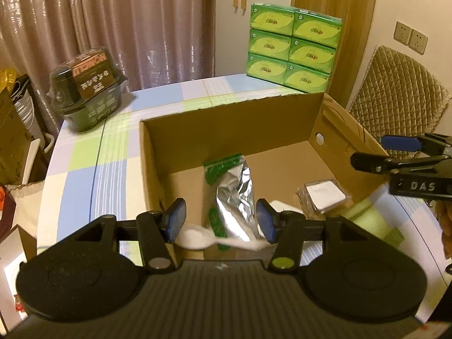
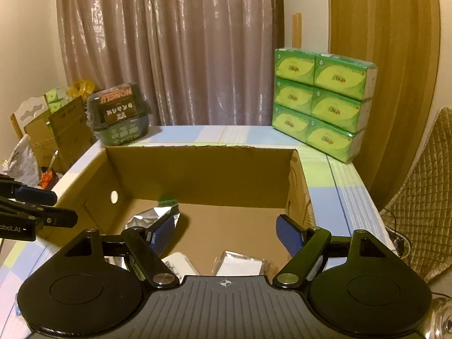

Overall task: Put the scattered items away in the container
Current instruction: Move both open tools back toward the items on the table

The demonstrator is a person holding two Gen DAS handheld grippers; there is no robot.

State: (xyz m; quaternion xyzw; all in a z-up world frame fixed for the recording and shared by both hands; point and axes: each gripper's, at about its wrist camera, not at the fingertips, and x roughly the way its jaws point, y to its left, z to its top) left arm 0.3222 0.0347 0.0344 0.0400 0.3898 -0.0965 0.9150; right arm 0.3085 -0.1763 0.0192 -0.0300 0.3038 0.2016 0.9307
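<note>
Your left gripper (image 1: pixel 221 220) hangs over the cardboard box (image 1: pixel 226 118) with jaws apart, a blurred white spoon (image 1: pixel 197 236) between its pads unpressed, while your right gripper (image 2: pixel 226 233) gapes empty above the silver pouch (image 1: pixel 236 197) and clear packet (image 1: pixel 325 195) lying inside.

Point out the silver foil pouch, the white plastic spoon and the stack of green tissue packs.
silver foil pouch (image 1: pixel 236 197), left wrist view, on its crinkled foil body.
white plastic spoon (image 1: pixel 193 236), left wrist view, on its bowl.
stack of green tissue packs (image 2: pixel 320 100), right wrist view, on the front face.
</note>
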